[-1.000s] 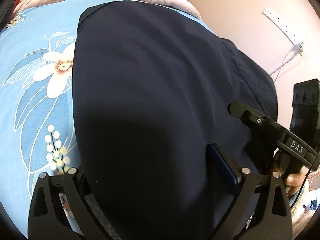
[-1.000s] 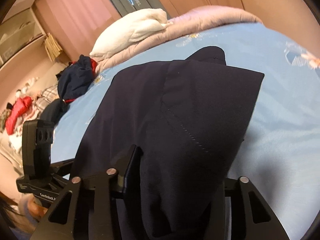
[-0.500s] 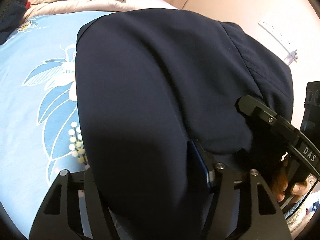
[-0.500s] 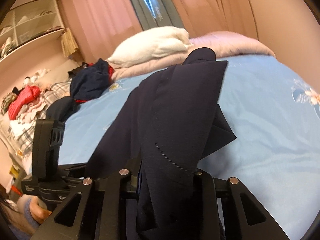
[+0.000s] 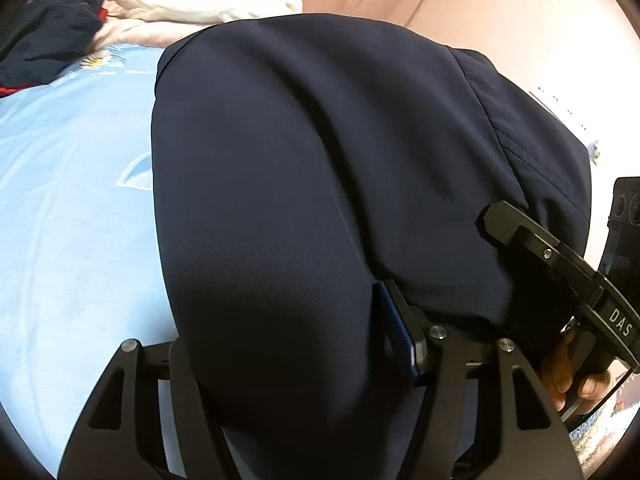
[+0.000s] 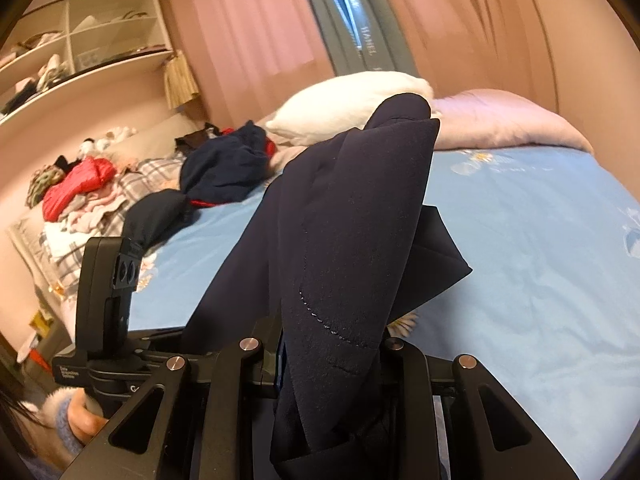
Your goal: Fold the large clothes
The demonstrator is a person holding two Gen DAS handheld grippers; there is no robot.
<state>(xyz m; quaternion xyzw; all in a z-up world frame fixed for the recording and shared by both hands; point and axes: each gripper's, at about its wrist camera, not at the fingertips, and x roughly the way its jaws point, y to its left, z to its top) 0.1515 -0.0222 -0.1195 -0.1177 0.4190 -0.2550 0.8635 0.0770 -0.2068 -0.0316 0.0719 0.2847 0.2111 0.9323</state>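
- Garment (image 5: 320, 184): a large navy piece, lifted clear of the blue floral bedsheet (image 5: 72, 216) along its near edge and draped over both grippers; in the right wrist view the cloth (image 6: 352, 240) rises in a doubled fold with a stitched seam showing, its far tip standing against the white pillow (image 6: 344, 108).
- Left gripper (image 5: 296, 364): jaws closed down on a thick bunch of the navy cloth; one blue-padded finger (image 5: 396, 336) is seen pressed to the fabric, the other is buried under it.
- Right gripper (image 6: 332, 368): jaws drawn narrowly together with the folded edge pinched between them; the tips are hidden by cloth.
- Spacing: the two grippers are held just beside one another, each visible at the edge of the other's view.
- Surroundings: a heap of unfolded clothes (image 6: 224, 168) lies at the far left of the bed, a pink quilt (image 6: 508, 124) at the far right, shelving (image 6: 80, 40) on the left wall.
- Step judged: the held edge is being carried over for a fold.
- Risk, slippage: the weight of the hanging cloth may drag the smooth fabric out of one pinch, so the fold is laid askew.
- Risk, bunching: the loose flap hanging at the right may be trapped underneath when the edge is set down, leaving a crooked corner.
- Risk, snagging: the trailing far end may be dragged across the sheet and rucked.
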